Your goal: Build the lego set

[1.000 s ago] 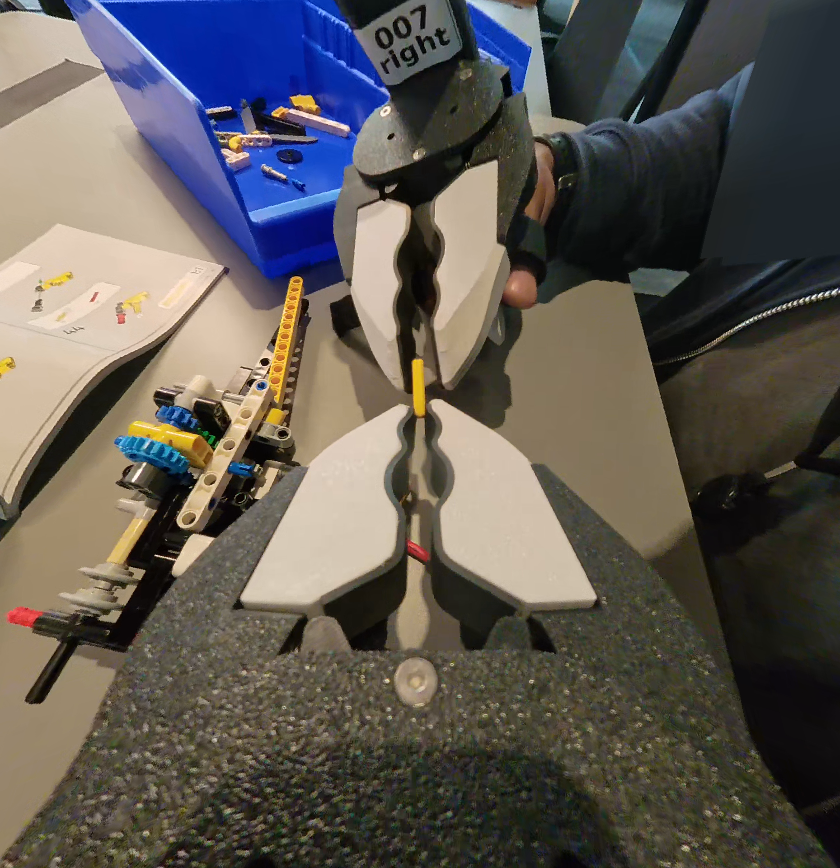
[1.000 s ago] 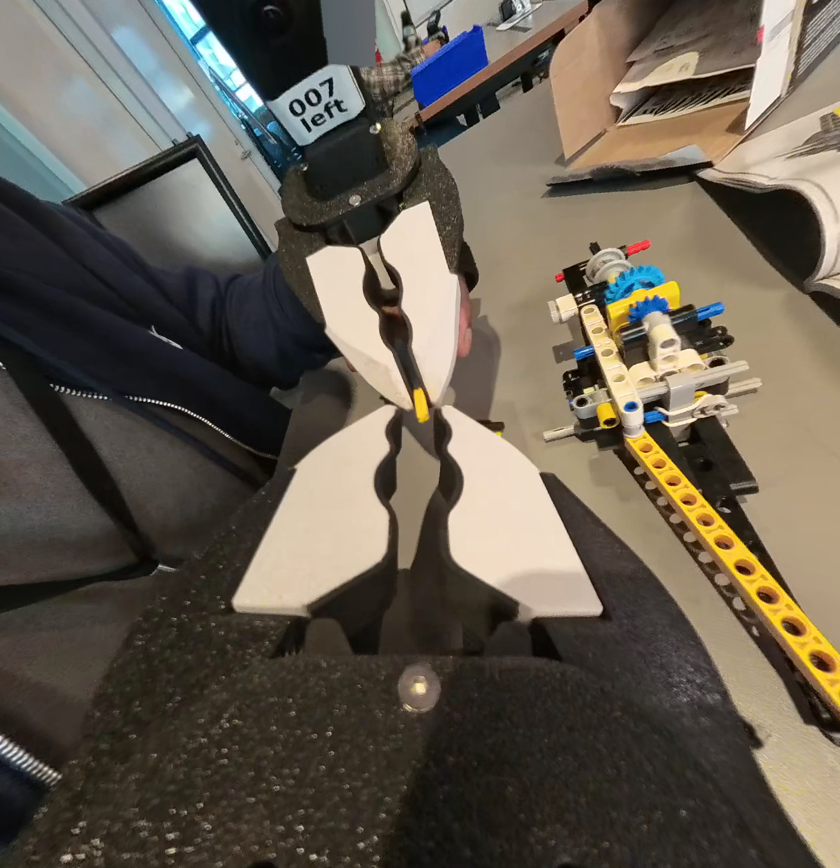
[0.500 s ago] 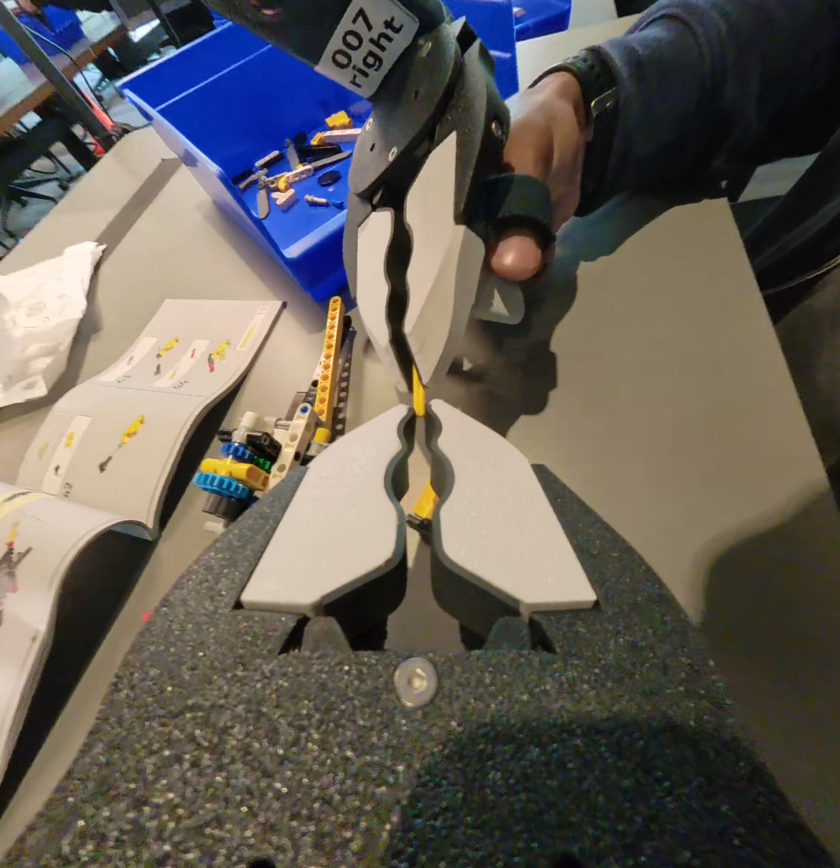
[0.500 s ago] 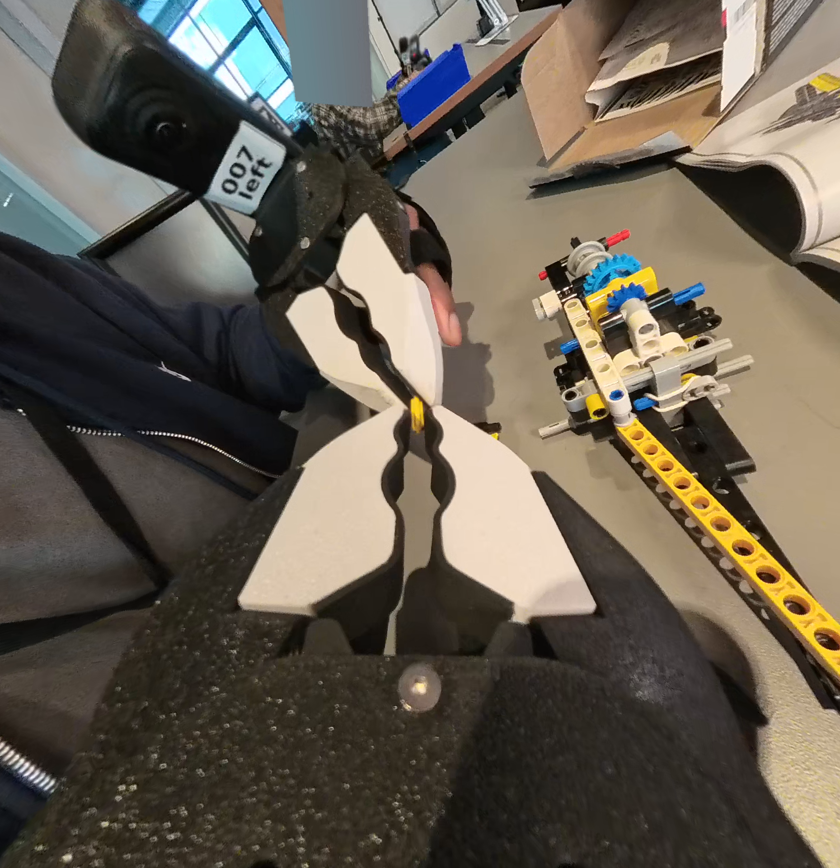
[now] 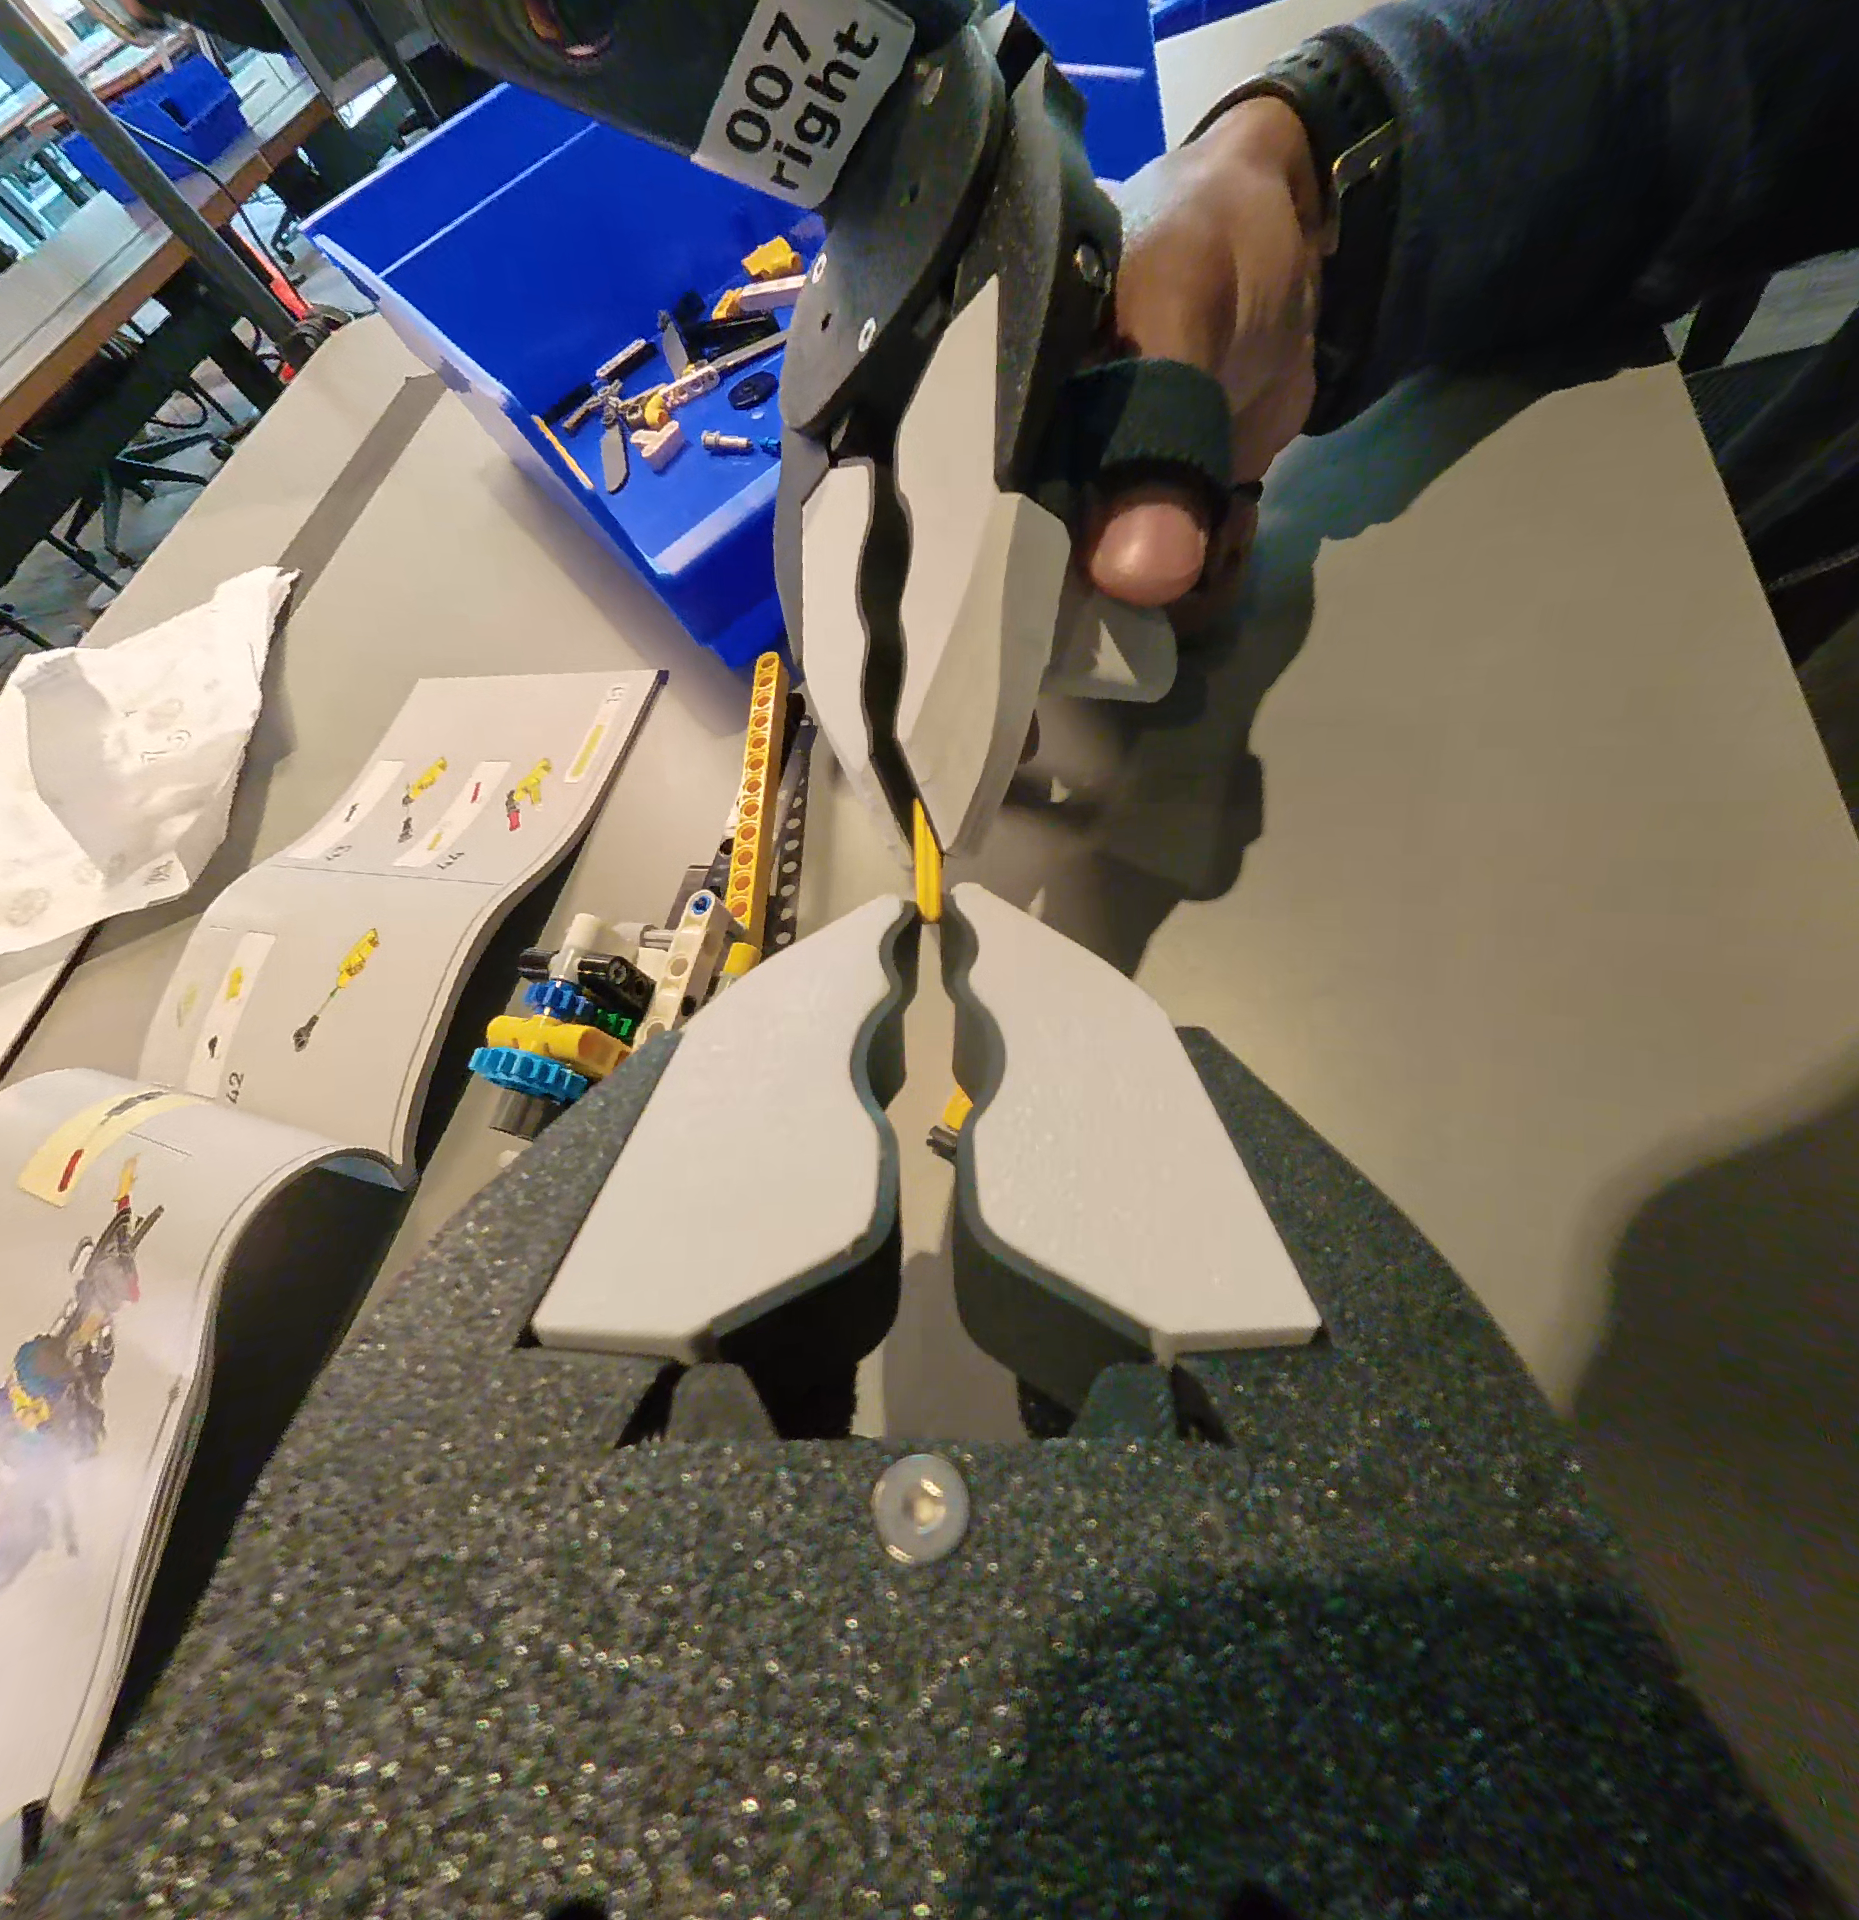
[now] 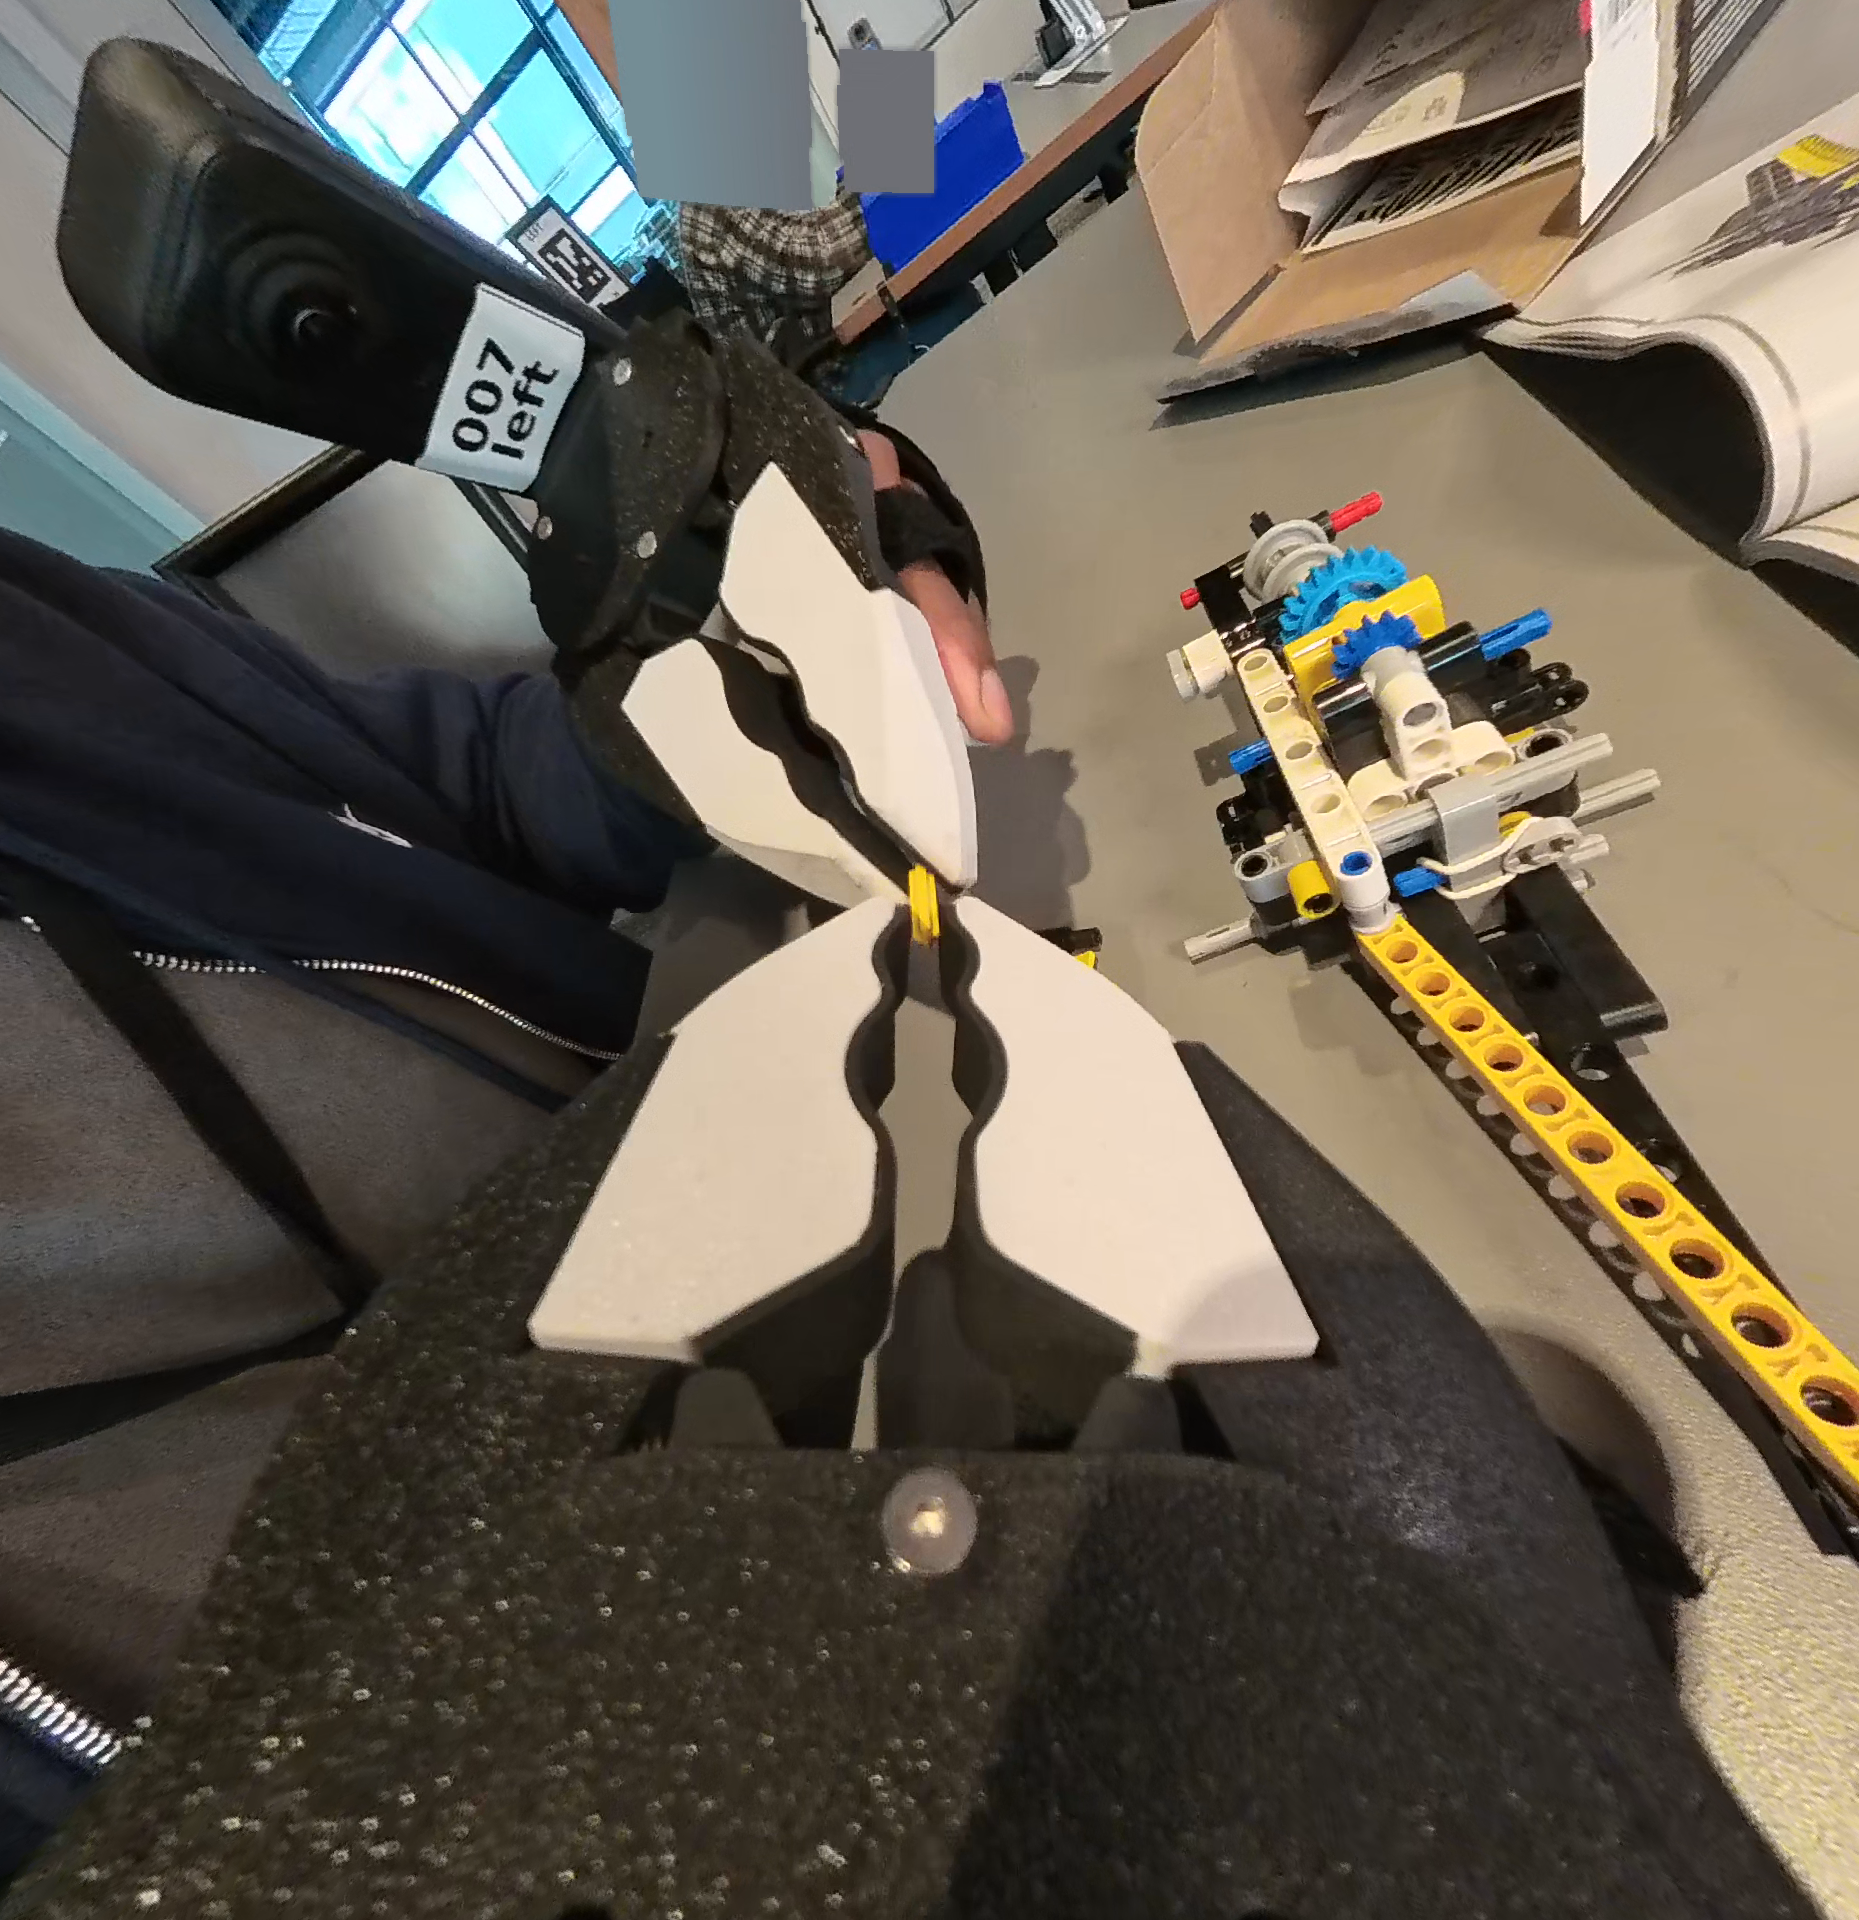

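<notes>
At the far left of the left wrist view, a crumpled white paper (image 5: 114,748) is seen on the grey surface (image 5: 1476,831), with an open instruction booklet (image 5: 312,935) beside it. Behind these, a blue bin (image 5: 551,260) holding loose small parts is placed. Just right of the booklet, the partly built lego model (image 5: 644,987) is laid flat on the surface, its long yellow beam (image 5: 753,790) pointing toward the bin.

In the middle of the view, the left tool (image 5: 925,914) is closed tight on a thin yellow axle (image 5: 927,873), which is gripped at the fingertips. From above, the right tool (image 5: 920,805) is closed on the other end of the same axle, tip to tip with the left one, both held in the air above the surface. A hand (image 5: 1205,312) in a dark sleeve is wrapped around the right tool.

In the right wrist view, the left tool (image 6: 920,883) is seen at the upper left, held by a hand (image 6: 956,644), and the right tool (image 6: 925,925) meets it at the yellow axle (image 6: 922,906). To the right, the lego model (image 6: 1403,748) lies well apart from both tools, with its yellow beam (image 6: 1631,1195) running toward the lower right. Farther right, a cardboard box (image 6: 1351,197) and the open booklet (image 6: 1735,343) are seen.
</notes>
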`<state>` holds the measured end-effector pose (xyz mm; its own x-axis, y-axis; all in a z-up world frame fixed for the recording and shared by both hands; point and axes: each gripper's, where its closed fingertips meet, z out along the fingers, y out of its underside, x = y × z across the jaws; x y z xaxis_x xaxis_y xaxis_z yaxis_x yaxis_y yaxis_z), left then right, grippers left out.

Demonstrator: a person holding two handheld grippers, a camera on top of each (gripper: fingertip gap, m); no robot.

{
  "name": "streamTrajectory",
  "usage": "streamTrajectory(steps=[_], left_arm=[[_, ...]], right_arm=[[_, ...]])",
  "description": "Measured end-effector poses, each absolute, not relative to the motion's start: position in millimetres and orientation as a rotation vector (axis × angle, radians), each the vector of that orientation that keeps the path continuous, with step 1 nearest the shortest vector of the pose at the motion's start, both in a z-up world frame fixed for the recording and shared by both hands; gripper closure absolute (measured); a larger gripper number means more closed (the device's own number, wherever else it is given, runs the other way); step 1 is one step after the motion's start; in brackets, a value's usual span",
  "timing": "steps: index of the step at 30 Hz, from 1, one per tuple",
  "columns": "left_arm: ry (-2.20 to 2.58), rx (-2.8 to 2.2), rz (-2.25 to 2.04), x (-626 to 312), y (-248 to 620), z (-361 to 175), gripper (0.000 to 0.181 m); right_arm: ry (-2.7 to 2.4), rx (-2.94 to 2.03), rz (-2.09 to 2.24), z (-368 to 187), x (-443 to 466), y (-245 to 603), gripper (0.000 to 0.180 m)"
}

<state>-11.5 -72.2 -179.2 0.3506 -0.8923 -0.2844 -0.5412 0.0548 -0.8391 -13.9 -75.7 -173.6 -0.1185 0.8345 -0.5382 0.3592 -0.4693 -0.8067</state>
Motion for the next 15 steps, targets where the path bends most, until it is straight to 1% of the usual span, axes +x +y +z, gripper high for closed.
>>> streamTrajectory(steps=[10,15], left_arm=[[1.319,-1.618,-0.440,-11.9,-72.5,-180.7,0.177],[1.326,-1.659,-0.538,-15.4,-77.5,-184.1,0.176]], right_arm=[[-1.316,-1.765,1.614,-174.3,-14.1,-75.5,0.175],[-1.347,-1.751,1.575,-175.8,-14.4,-77.1,0.175]])
